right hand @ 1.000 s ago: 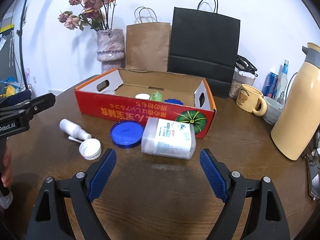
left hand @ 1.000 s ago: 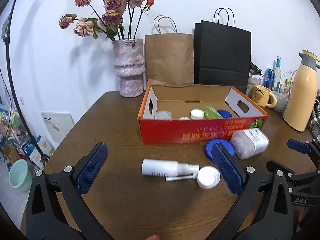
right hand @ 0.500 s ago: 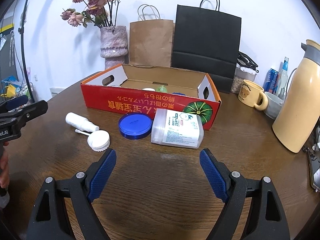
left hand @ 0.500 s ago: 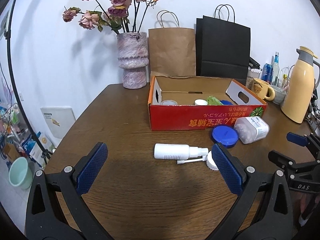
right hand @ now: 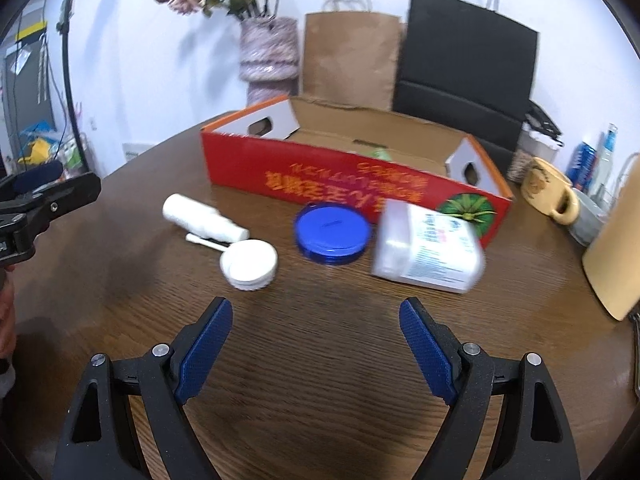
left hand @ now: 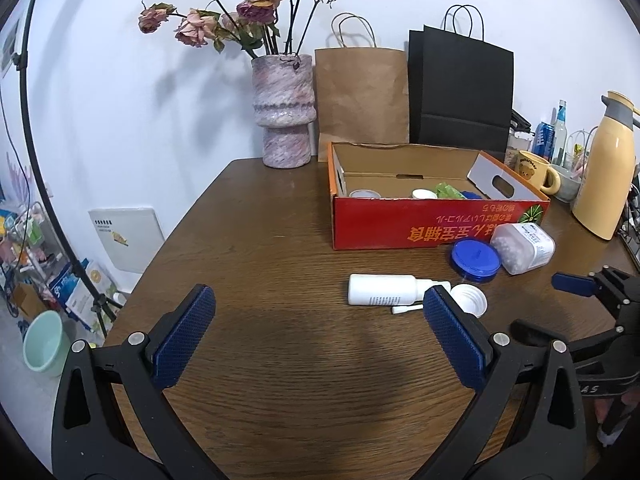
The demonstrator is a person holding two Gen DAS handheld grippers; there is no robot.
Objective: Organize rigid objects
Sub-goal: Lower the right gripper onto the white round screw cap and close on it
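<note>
On the brown table a white spray bottle [left hand: 383, 289] [right hand: 202, 217] lies on its side, with a white cap [left hand: 469, 298] [right hand: 249, 264] beside it. A blue lid [left hand: 476, 260] [right hand: 331, 232] and a clear jar [left hand: 523, 247] [right hand: 429, 247] on its side rest in front of the red cardboard box [left hand: 420, 232] [right hand: 344, 184], which holds several small items. My left gripper [left hand: 320, 332] is open, short of the bottle, nothing between its pads. My right gripper [right hand: 316, 340] is open too, hovering just before the blue lid and cap.
A vase of dried roses [left hand: 285, 108], a brown paper bag [left hand: 360, 100] and a black bag [left hand: 460, 92] stand behind the box. A yellow mug [left hand: 534, 170], cans and a cream thermos [left hand: 606, 184] crowd the right edge. The table's left edge drops to floor clutter.
The left gripper drew back and leftward, so the box and bottle now sit farther right. The right gripper moved forward and tilted down, closer to the blue lid and jar. Both stayed open.
</note>
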